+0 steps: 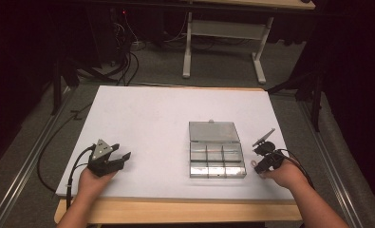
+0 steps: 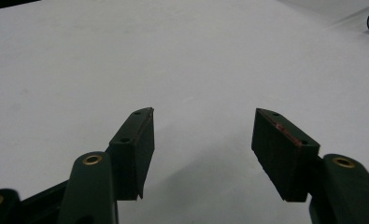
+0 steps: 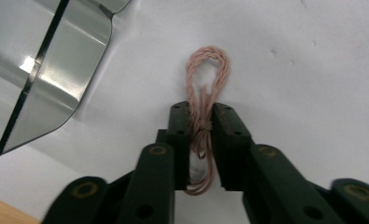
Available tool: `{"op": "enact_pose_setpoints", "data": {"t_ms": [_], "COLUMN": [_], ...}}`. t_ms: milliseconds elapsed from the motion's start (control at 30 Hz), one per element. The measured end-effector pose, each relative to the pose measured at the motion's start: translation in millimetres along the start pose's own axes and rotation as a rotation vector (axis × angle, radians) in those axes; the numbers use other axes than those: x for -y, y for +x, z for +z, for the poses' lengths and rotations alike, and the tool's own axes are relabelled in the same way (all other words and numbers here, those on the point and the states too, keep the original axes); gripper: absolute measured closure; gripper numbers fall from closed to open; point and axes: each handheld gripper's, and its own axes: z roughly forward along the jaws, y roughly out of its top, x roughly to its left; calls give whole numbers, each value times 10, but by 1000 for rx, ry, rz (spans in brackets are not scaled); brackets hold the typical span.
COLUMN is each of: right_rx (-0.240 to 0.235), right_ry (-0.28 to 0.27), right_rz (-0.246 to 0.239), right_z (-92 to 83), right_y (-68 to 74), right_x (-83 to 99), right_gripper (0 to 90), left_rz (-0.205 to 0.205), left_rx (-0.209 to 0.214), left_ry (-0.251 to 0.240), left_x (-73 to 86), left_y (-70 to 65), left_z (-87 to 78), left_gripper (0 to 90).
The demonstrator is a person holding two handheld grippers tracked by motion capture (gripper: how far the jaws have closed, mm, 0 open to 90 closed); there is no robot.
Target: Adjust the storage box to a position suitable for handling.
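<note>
A clear plastic compartment box (image 1: 217,156) lies open on the white table, its lid (image 1: 213,131) folded back toward the far side. To its right my right gripper (image 1: 257,164) is shut on a small coil of pink twine (image 3: 203,98), whose loop sticks out past the fingertips just above the table. The box's rounded corner (image 3: 42,70) appears at the upper left of the right gripper view. At the table's near left my left gripper (image 1: 123,159) rests low over bare table, open with nothing between its jaws (image 2: 203,140).
The white table top (image 1: 147,118) has a wooden front edge (image 1: 175,211). Cables (image 1: 73,164) trail off the left side. Beyond the table stands a white desk frame (image 1: 223,42) on a dark floor.
</note>
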Motion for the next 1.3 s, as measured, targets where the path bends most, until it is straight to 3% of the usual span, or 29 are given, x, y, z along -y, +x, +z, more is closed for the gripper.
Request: {"op": "enact_pose_setpoints", "data": {"t_ms": [233, 833, 1200, 1300], "right_rx": [-3, -19, -9, -8], "right_ry": [-5, -20, -19, -20], "right_rz": [-12, -21, -44, -73], "right_z": [-14, -312, -473, -502], "right_y": [16, 62, 141, 174], "right_x": [5, -26, -106, -144], "right_gripper": [841, 837, 836, 836], "left_rz": [5, 5, 13, 6], "left_rx": [-1, 3, -1, 2], "left_ry": [1, 5, 4, 5], "left_x": [0, -2, -2, -2], "left_y": [-3, -3, -11, -2], "left_z": [-2, 4, 4, 4], "left_gripper": [399, 399, 398, 398]}}
